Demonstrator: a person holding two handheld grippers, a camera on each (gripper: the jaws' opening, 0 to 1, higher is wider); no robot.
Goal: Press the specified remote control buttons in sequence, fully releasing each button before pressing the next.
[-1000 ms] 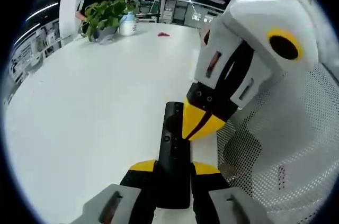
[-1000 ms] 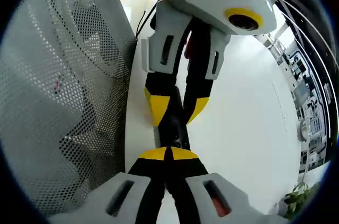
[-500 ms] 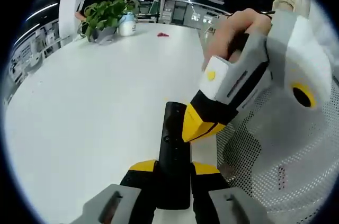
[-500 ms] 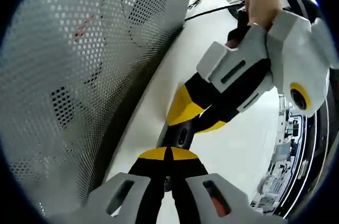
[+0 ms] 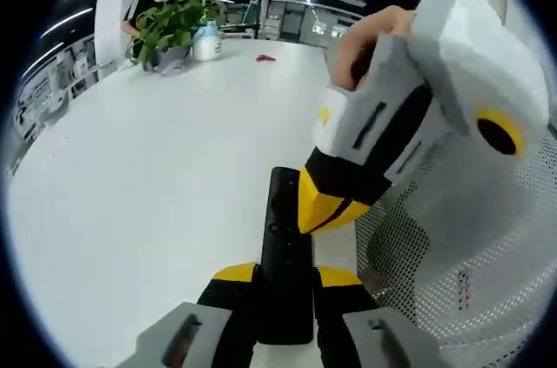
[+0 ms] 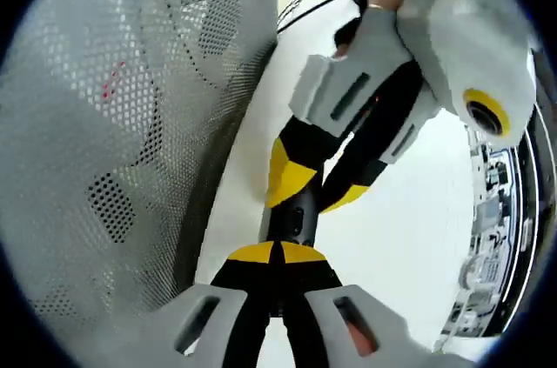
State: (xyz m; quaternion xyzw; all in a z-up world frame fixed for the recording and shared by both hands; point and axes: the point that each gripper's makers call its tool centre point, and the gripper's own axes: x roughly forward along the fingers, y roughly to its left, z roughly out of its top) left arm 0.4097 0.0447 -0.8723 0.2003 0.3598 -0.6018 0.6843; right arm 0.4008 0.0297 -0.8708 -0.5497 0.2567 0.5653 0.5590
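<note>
Remote control [image 5: 285,255] clamped by left gripper [image 5: 285,285].

The remote control's [image 5: 285,264] near end is hidden between the left tool's [image 5: 285,285] jaws, and the right tool's [image 5: 326,207] yellow tips cover part of its face. Its button markings are too small to read.

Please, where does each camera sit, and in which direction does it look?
Left gripper view: rides on the left gripper, looks along the remote over the white table toward a plant; the right gripper enters from the right, held by a hand.
Right gripper view: rides on the right gripper, faces the left gripper and remote, beside a mesh panel.
Shared: remote, both grippers, table, mesh panel.
</note>
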